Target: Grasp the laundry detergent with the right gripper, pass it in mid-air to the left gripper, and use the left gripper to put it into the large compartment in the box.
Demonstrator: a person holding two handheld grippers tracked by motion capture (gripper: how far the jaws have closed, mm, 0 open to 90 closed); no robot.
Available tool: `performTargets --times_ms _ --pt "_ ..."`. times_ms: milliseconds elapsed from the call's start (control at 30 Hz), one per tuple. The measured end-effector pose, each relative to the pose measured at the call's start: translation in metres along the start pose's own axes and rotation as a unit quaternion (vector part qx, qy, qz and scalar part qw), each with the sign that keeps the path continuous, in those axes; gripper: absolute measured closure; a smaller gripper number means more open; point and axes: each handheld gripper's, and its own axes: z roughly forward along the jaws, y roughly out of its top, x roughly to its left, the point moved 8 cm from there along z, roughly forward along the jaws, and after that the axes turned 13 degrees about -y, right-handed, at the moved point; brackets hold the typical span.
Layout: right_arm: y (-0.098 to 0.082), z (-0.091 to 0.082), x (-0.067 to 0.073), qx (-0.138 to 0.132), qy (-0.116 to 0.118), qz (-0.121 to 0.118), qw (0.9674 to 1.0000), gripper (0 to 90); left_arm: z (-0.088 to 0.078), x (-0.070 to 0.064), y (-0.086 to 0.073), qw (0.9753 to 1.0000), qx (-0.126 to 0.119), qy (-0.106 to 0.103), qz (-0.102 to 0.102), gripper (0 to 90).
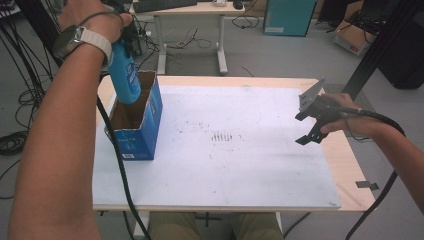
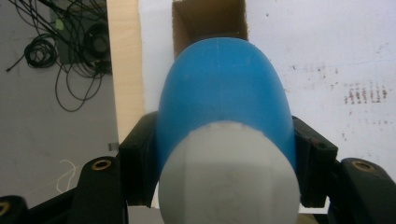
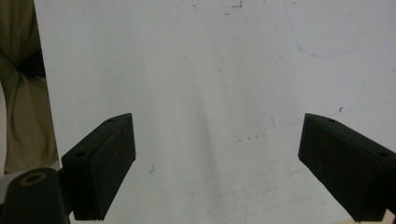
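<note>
At the upper left of the high view, the left gripper (image 1: 129,37) pinched a blue bottle (image 1: 125,75) near its white cap (image 2: 229,175), its base dipping into the open box (image 1: 150,122). The bottle looked like rigid, smooth plastic, probably light but slippery on its curved sides, so the upper body suited the grip. At the right edge, the right gripper (image 1: 306,127) hung spread and empty over the table (image 1: 250,165).
</note>
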Motion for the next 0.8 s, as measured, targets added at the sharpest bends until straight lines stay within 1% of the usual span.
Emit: performTargets --times_ms 33,67,100,233,300,333,400,500,533,600,633,667,733,800 --pt "0.0 0.0 0.0 0.001 0.0 0.0 1.0 11.0 0.002 0.002 0.0 1.0 0.001 0.0 0.001 37.7" --pt "0.0 0.0 0.0 0.0 0.0 0.001 1.0 11.0 0.005 0.003 -0.001 1.0 -0.001 -0.002 -0.004 37.7" --pt "0.0 0.001 0.0 0.0 0.0 0.003 1.0 11.0 0.007 0.005 -0.001 1.0 -0.001 -0.003 -0.001 37.7" --pt "0.0 0.002 0.0 0.001 0.001 0.002 1.0 11.0 0.018 0.009 -0.003 1.0 0.002 -0.005 -0.004 37.7" --pt "0.0 0.003 0.001 -0.002 0.002 0.005 1.0 11.0 0.023 0.01 -0.004 1.0 0.002 -0.005 -0.006 37.7" --pt "0.0 0.004 0.001 -0.001 0.003 0.005 1.0 11.0 0.026 0.011 -0.005 1.0 0.003 -0.003 -0.003 37.7" --pt "0.0 0.004 0.002 -0.002 0.004 0.005 1.0 11.0 0.03 0.013 -0.006 1.0 0.003 -0.002 -0.004 37.7" --pt "0.001 0.004 0.002 -0.003 0.004 0.006 1.0 11.0 0.038 0.016 -0.008 1.0 0.003 -0.008 -0.003 37.7" --pt "0.001 0.005 0.002 -0.004 0.004 0.006 1.0 11.0 0.041 0.016 -0.009 0.9999 0.002 -0.011 -0.007 37.7" --pt "0.0 0.005 0.002 -0.003 0.004 0.005 1.0 11.0 0.048 0.018 -0.012 0.9998 0.011 -0.014 -0.006 37.7" --pt "0.0 0.006 0.002 -0.003 0.003 0.006 1.0 11.0 0.052 0.019 -0.013 0.9998 0.011 -0.014 -0.004 37.7" --pt "-0.001 0.007 0.002 -0.003 0.005 0.0 1.0 11.0 0.055 0.019 -0.014 0.9998 0.012 -0.015 -0.006 37.7" --pt "-0.001 0.007 0.004 0.0 0.006 0.01 0.9999 11.0 0.063 0.021 -0.016 0.9998 0.017 -0.013 -0.005 37.7" --pt "-0.002 0.007 0.004 0.001 0.007 0.008 0.9999 11.0 0.07 0.022 -0.018 0.9998 0.017 -0.012 -0.006 37.8"
